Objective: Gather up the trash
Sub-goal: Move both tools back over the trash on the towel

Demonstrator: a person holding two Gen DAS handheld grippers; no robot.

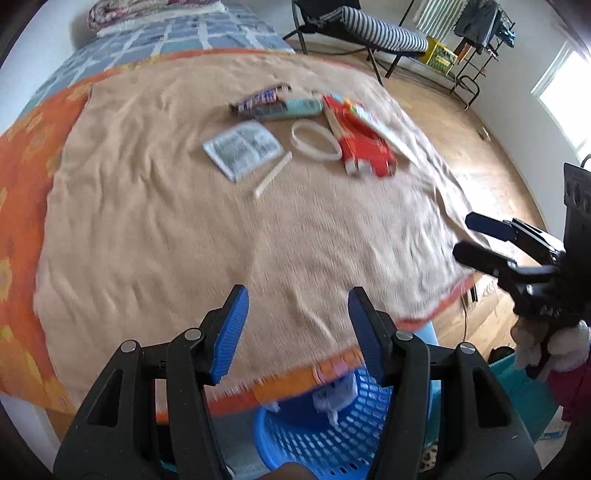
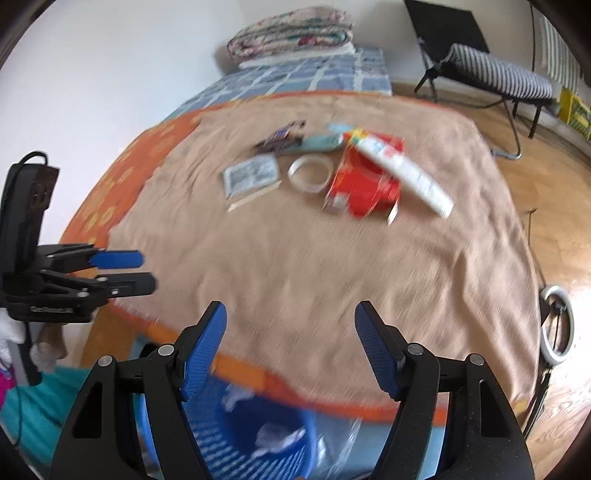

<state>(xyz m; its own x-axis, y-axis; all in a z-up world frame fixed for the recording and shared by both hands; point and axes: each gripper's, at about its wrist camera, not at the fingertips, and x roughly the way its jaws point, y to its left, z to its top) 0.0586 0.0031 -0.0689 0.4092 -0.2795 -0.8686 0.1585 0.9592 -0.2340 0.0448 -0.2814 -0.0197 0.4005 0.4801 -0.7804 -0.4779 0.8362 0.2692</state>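
Trash lies on a tan blanket (image 1: pixel 184 229) at the far middle: a red carton (image 1: pixel 364 144) (image 2: pixel 364 181), a white tape ring (image 1: pixel 314 142) (image 2: pixel 310 173), a printed paper leaflet (image 1: pixel 242 149) (image 2: pixel 251 175), a white stick (image 1: pixel 272 179), a teal packet (image 1: pixel 291 109) (image 2: pixel 319 142), a dark wrapper (image 1: pixel 258 99) (image 2: pixel 280 134) and a white tube (image 2: pixel 406 173). A blue mesh basket (image 1: pixel 325 432) (image 2: pixel 255 432) with crumpled white trash stands below the bed's near edge. My left gripper (image 1: pixel 295 328) and right gripper (image 2: pixel 290 347) are both open and empty above that edge.
A folded quilt (image 2: pixel 291 31) lies at the bed's far end. A striped lounge chair (image 1: pixel 369 33) (image 2: pixel 491 70) and a clothes rack (image 1: pixel 476 33) stand on the wooden floor. A ring light (image 2: pixel 557 325) stands at the right. A clear plastic bag (image 2: pixel 340 443) lies beside the basket.
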